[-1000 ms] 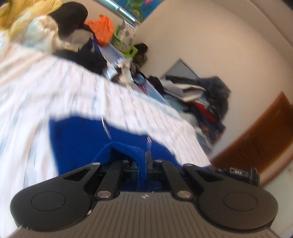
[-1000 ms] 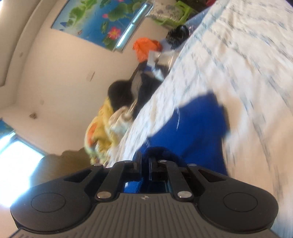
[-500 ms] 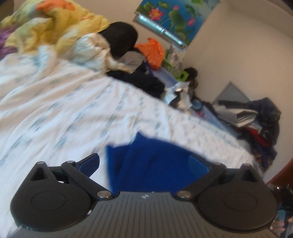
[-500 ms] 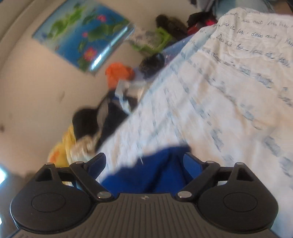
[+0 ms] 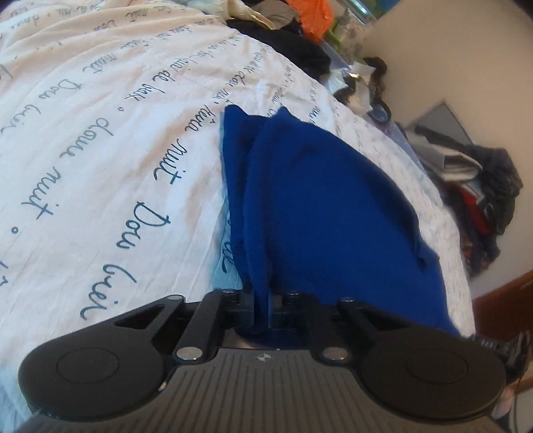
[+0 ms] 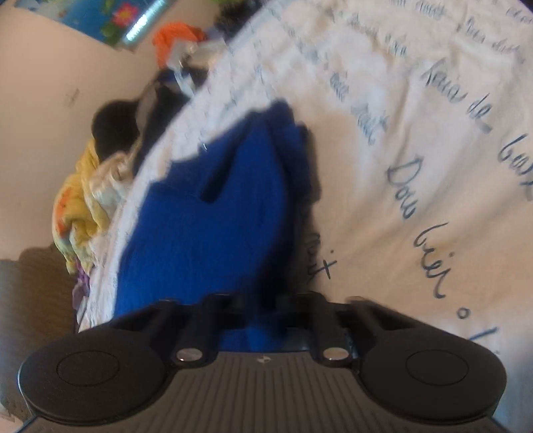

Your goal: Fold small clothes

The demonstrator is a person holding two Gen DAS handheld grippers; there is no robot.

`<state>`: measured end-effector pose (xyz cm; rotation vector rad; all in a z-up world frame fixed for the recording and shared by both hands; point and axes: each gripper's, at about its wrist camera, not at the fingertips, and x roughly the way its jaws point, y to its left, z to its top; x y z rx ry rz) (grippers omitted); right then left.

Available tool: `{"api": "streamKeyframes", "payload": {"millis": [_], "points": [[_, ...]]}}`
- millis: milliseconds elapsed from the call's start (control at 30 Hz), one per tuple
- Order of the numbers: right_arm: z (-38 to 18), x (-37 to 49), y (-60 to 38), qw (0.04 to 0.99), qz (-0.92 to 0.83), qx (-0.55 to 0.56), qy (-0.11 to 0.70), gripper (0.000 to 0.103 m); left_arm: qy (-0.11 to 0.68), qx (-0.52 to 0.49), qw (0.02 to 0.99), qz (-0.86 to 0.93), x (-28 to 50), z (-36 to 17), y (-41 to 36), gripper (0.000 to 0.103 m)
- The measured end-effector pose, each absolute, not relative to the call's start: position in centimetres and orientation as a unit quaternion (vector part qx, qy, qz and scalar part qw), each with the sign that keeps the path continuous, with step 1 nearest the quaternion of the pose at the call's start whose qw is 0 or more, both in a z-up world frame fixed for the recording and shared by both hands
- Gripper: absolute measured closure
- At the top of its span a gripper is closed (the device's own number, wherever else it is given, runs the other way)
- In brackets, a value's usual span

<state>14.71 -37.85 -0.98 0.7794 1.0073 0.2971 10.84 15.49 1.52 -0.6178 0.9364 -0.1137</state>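
Note:
A small blue garment [image 5: 319, 206] lies folded in layers on the white bedsheet [image 5: 100, 140] printed with blue script. My left gripper [image 5: 261, 311] is shut on the near edge of the blue garment. In the right wrist view the same blue garment [image 6: 213, 219] stretches away from my right gripper [image 6: 263, 313], which is shut on its near edge. That view is blurred by motion.
A heap of clothes and an orange bag [image 5: 309, 16] lie at the far edge of the bed. More clothes [image 5: 483, 186] are piled by the wall at right. A yellow blanket [image 6: 80, 200] lies at the bed's left end.
Half a second ago both grippers were open over the garment. Now both have closed on its near edge, lower and closer to the bed.

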Motion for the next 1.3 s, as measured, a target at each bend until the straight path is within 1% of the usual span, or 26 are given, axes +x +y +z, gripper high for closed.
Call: {"api": "streamKeyframes", "payload": {"millis": [133,267,367,433,467,500,533,567,600,633,667,700,767,800,833,867,900,933,967,1033,1067,1100,1133,1200,1233,1300], "points": [[1.4,13.2,-37.4,0.810,0.166,0.339,0.448,0.096,0.412,-0.273,0.866,-0.079,9.1,5.2,15.4,0.097],[6.2,8.5,-37.9,0.824,0.223,0.311,0.417,0.096,0.370,-0.237,0.886,-0.148,2.8,10.5,15.4,0.097],[7.5,3.7,-38.5,0.820,0.242,0.295,0.428,0.095,0.381,-0.214,0.885,-0.161,-2.3,10.6,15.7,0.096],[6.8,0.3,-38.3,0.824,0.218,0.255,0.456,0.084,0.411,-0.172,0.884,-0.144,-4.8,8.0,15.8,0.091],[6.2,-1.0,-37.8,0.833,0.202,0.220,0.467,0.074,0.428,-0.157,0.883,-0.115,-5.5,6.5,16.1,0.086],[5.7,-1.8,-37.5,0.841,0.186,0.190,0.471,0.044,0.440,-0.146,0.882,-0.082,-5.7,5.4,16.5,0.080],[5.5,-2.3,-37.2,0.857,0.158,0.153,0.466,0.027,0.444,-0.142,0.883,-0.059,-5.5,4.9,16.9,0.077],[5.9,-2.4,-37.0,0.874,0.135,0.127,0.449,0.027,0.437,-0.145,0.886,-0.048,-4.9,5.0,17.4,0.069],[6.7,-2.0,-36.9,0.893,0.120,0.106,0.420,0.027,0.422,-0.146,0.894,-0.044,-4.1,5.6,17.5,0.052],[7.7,-1.2,-36.6,0.907,0.119,0.093,0.394,0.027,0.394,-0.141,0.907,-0.046,-3.1,6.6,17.3,0.040],[8.5,-0.3,-36.3,0.916,0.127,0.088,0.370,0.027,0.365,-0.130,0.920,-0.048,-1.9,7.5,16.8,0.011],[9.3,0.9,-35.7,0.926,0.141,0.079,0.340,0.027,0.340,-0.116,0.932,-0.045,-0.5,8.2,16.1,0.004],[9.8,3.8,-33.0,0.937,0.166,0.018,0.308,0.029,0.317,-0.084,0.944,-0.040,3.2,8.8,14.2,0.006],[9.6,5.4,-31.3,0.937,0.174,-0.023,0.304,0.031,0.322,-0.069,0.944,-0.036,5.6,8.5,13.0,0.018],[9.0,6.8,-29.3,0.934,0.182,-0.070,0.298,0.042,0.330,-0.058,0.942,-0.030,7.6,8.0,12.0,0.028],[8.3,8.0,-27.6,0.928,0.191,-0.113,0.298,0.048,0.343,-0.043,0.938,-0.034,9.8,7.3,10.9,0.042],[7.4,9.2,-26.0,0.919,0.200,-0.151,0.306,0.060,0.355,-0.030,0.934,-0.035,11.6,6.4,9.9,0.044],[6.4,10.1,-24.7,0.910,0.204,-0.177,0.315,0.066,0.372,-0.020,0.927,-0.036,13.4,5.2,9.2,0.044],[5.6,10.6,-23.8,0.904,0.206,-0.189,0.323,0.066,0.384,-0.010,0.923,-0.034,14.7,4.2,8.6,0.044],[3.9,11.9,-22.9,0.886,0.224,-0.196,0.357,0.067,0.406,0.000,0.913,-0.040,16.5,2.4,8.0,0.049],[3.0,12.4,-22.7,0.879,0.224,-0.203,0.368,0.067,0.404,0.005,0.913,-0.049,16.6,1.9,7.8,0.070],[2.8,12.3,-23.0,0.883,0.228,-0.198,0.358,0.087,0.394,0.002,0.917,-0.061,16.4,1.8,7.8,0.088],[2.8,12.7,-23.6,0.885,0.221,-0.173,0.372,0.098,0.387,0.002,0.920,-0.059,16.2,2.1,7.8,0.089],[4.1,14.1,-26.3,0.905,0.193,-0.084,0.370,0.099,0.373,0.002,0.927,-0.039,15.9,2.5,8.2,0.089],[4.4,15.0,-27.9,0.919,0.156,-0.048,0.359,0.097,0.380,-0.005,0.924,-0.045,16.1,2.3,8.6,0.088],[4.7,16.2,-31.3,0.932,0.093,0.049,0.348,0.091,0.386,0.003,0.922,-0.038,15.9,1.8,8.9,0.071]]}}
